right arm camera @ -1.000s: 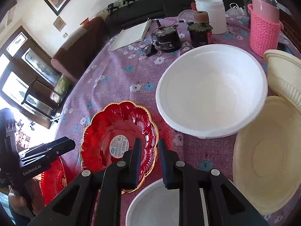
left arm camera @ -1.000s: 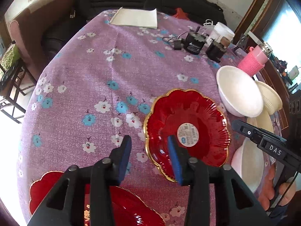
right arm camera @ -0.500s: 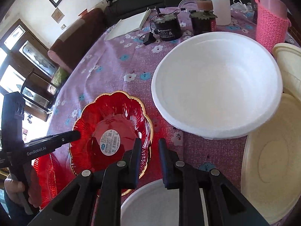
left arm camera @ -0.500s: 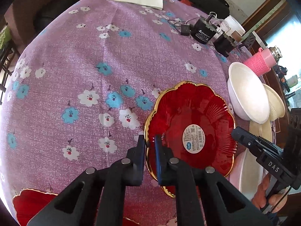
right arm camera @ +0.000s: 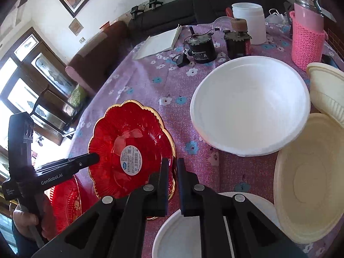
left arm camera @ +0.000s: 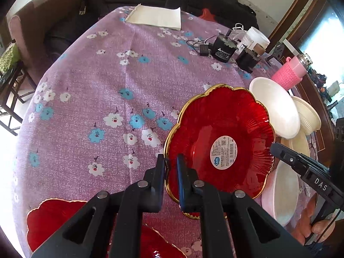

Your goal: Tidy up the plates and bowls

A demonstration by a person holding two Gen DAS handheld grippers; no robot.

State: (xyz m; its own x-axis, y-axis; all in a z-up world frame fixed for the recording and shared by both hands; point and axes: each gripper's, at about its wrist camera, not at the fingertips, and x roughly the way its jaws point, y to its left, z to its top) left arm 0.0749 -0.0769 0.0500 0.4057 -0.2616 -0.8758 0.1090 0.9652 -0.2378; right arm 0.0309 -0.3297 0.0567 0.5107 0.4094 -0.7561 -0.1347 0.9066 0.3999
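Observation:
A red scalloped plate [left arm camera: 219,129] [right arm camera: 129,133] with a gold rim and a round sticker sits on the purple flowered tablecloth [left arm camera: 107,75]. My left gripper [left arm camera: 171,163] is shut on its near-left rim. My right gripper [right arm camera: 173,167] has its jaws closing tight on the opposite rim. Each gripper's tip shows at the plate's edge in the other wrist view. A second red plate [left arm camera: 53,221] [right arm camera: 68,204] lies near the left hand. To the right stand a white bowl [right arm camera: 251,103], a cream dish [right arm camera: 309,176], a ribbed cream bowl [right arm camera: 329,90] and a white plate [right arm camera: 182,232].
At the back of the table stand two black motors [right arm camera: 202,49], a white jar [right arm camera: 251,21], a pink knit-sleeved bottle [right arm camera: 307,36] and a white notebook [left arm camera: 154,17]. A dark sofa runs behind the table. The table's left edge drops toward chairs.
My left jaws have closed from wide open onto the red plate's rim. The right jaws have narrowed onto the other rim. The plate has hardly shifted.

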